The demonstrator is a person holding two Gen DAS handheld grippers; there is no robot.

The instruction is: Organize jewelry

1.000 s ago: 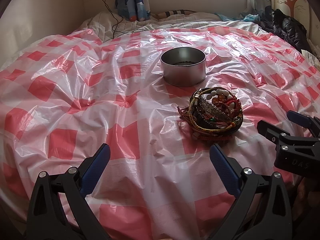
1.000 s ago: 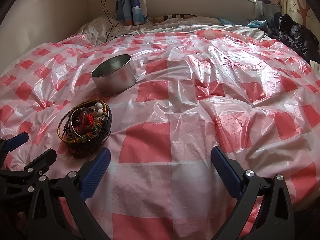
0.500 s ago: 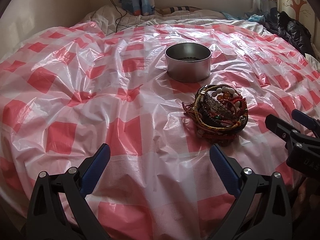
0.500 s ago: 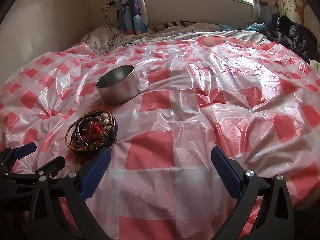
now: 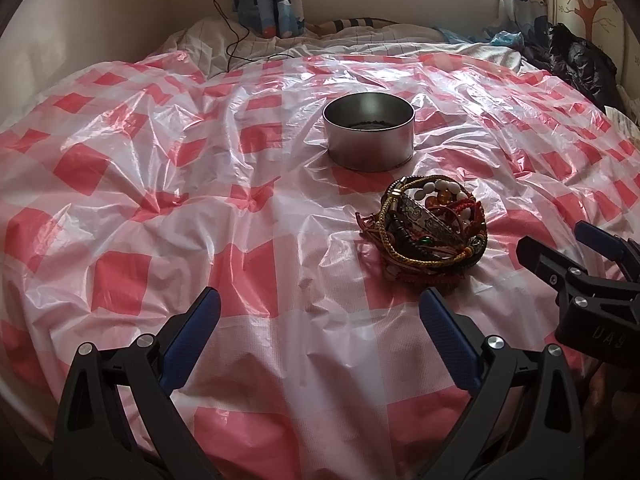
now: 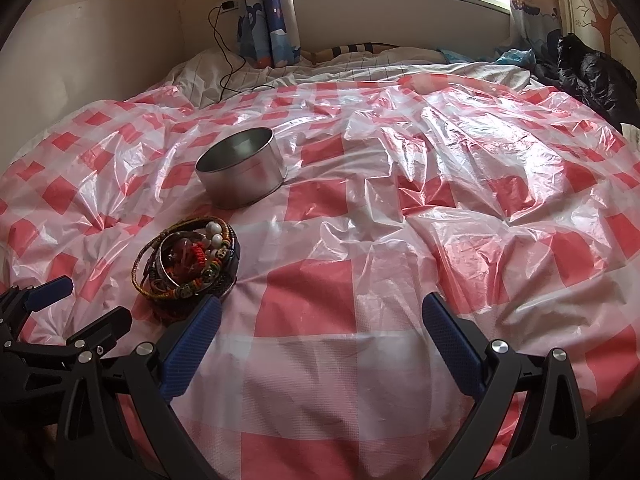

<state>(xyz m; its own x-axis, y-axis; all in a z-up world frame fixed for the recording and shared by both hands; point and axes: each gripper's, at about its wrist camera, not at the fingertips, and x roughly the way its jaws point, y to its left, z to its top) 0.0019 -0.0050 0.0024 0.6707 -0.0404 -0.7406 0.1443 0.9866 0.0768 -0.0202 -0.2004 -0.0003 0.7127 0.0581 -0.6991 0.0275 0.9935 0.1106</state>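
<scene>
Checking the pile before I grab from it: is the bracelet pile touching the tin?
Apart. The left wrist view shows a strip of plastic sheet between the bracelet pile and the tin; the right wrist view shows that gap too.

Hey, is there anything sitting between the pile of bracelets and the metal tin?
Nothing visible. Only bare checkered plastic sheet separates the bracelet pile from the open metal tin just beyond it. Both claws, left and right, are open and empty.
</scene>
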